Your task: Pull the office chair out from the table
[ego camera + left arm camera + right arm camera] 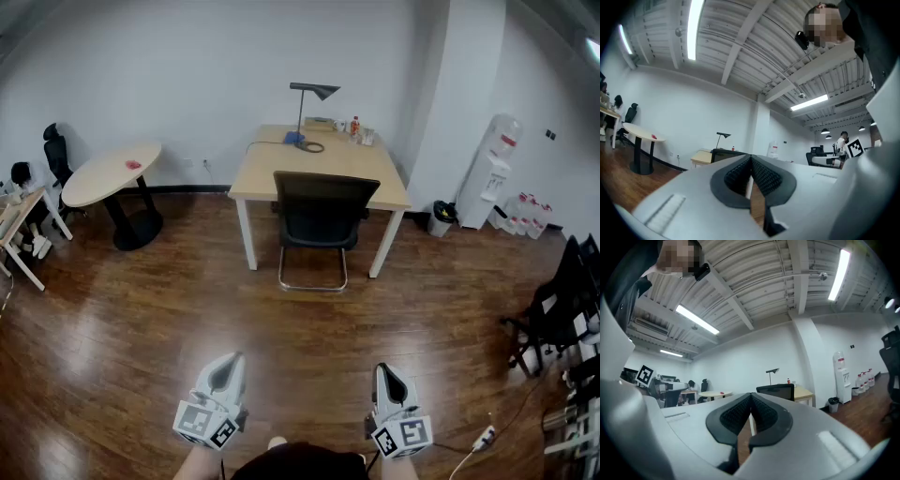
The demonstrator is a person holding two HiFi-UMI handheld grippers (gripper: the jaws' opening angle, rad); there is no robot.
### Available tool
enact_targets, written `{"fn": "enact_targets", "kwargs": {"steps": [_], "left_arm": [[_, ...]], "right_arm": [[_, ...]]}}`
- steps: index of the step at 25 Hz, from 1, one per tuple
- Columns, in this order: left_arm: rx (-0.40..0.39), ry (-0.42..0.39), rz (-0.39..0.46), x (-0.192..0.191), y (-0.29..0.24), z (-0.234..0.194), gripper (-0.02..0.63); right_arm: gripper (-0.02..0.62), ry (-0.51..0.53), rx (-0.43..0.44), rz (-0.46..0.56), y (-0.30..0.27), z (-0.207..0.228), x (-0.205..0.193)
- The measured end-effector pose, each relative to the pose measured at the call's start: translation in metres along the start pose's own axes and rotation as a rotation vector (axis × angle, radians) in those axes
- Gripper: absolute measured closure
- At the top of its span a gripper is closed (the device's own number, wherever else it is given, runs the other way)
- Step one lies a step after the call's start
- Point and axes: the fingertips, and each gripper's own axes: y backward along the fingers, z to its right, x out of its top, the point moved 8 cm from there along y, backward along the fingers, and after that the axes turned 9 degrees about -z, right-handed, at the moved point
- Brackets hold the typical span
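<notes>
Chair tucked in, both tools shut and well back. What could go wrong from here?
1. The left tool and right tool are shut and empty; unopened, they would likely bump the black office chair rather than grip it.
2. Its chrome sled base may drag on the wooden floor, tipping the chair if pulled high.
3. A jolt to the light wooden table could topple the black desk lamp.

A: What kind of place is this?
B: It is an office. A wooden bench (281, 173) carries a desk lamp (316, 91), and an office chair (323, 211) stands close against it.
A: Anything more?
B: A water dispenser (492, 173) by the white wall (187, 66), a round table (108, 173) at the left, and strip lights (696, 28) on the ceiling (754, 42).
</notes>
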Motion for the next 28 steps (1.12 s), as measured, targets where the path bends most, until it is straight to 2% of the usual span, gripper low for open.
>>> {"fn": "enact_targets", "kwargs": {"steps": [6, 13, 21, 28], "left_arm": [[-0.024, -0.009, 0.009, 0.006, 0.007, -0.025, 0.604], [0.015, 0.035, -0.024, -0.009, 0.001, -0.04, 0.604], [0.066, -0.016, -0.017, -0.004, -0.046, -0.032, 0.604], [0.089, -0.025, 0.011, 0.016, -0.119, -0.019, 0.604]], "right_arm": [[0.581, 0.021, 0.003, -0.004, -0.012, -0.031, 0.001], [0.581, -0.009, 0.022, -0.014, -0.039, -0.019, 0.0], [0.581, -0.009, 0.086, -0.009, -0.087, 0.028, 0.005], [0.581, -0.024, 0.098, 0.03, -0.131, 0.096, 0.03]]}}
